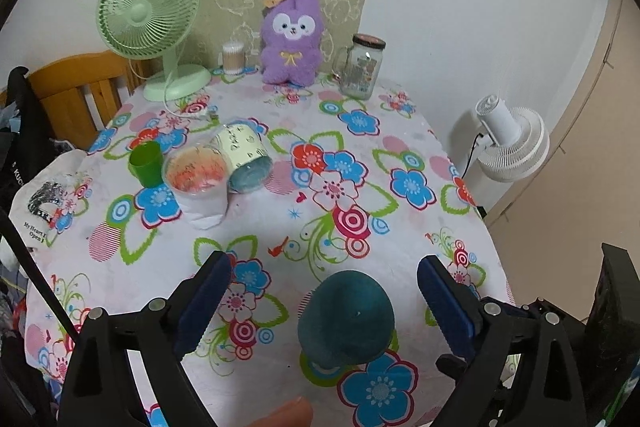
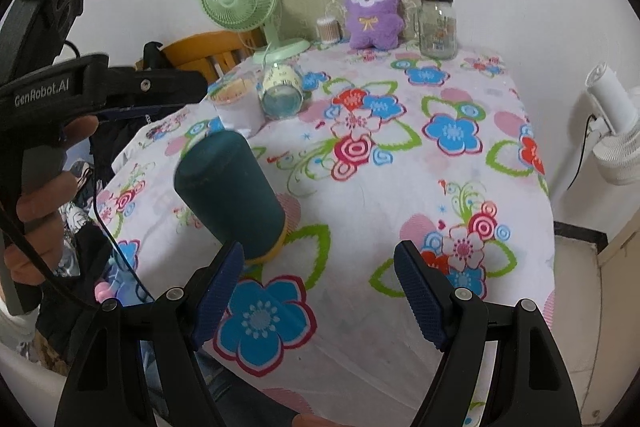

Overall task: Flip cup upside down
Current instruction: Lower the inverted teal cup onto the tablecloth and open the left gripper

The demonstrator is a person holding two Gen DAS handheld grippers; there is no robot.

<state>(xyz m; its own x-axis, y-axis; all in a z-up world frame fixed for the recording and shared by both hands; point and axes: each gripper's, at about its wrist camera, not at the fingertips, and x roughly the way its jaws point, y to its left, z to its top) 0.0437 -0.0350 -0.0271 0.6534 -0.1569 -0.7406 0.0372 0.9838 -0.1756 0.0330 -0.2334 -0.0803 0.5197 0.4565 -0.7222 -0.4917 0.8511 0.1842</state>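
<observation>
Cup (image 2: 230, 193) inverted on tablecloth (image 2: 400, 187) — both grippers apparently open, apart.

Left claw (image 1: 324, 303) and right claw (image 2: 320, 291) both gape wide, gripping nothing.

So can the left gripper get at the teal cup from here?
Probably yes: the left gripper is open, the teal cup sits between its jaws on the table, and nothing stands between them.
</observation>
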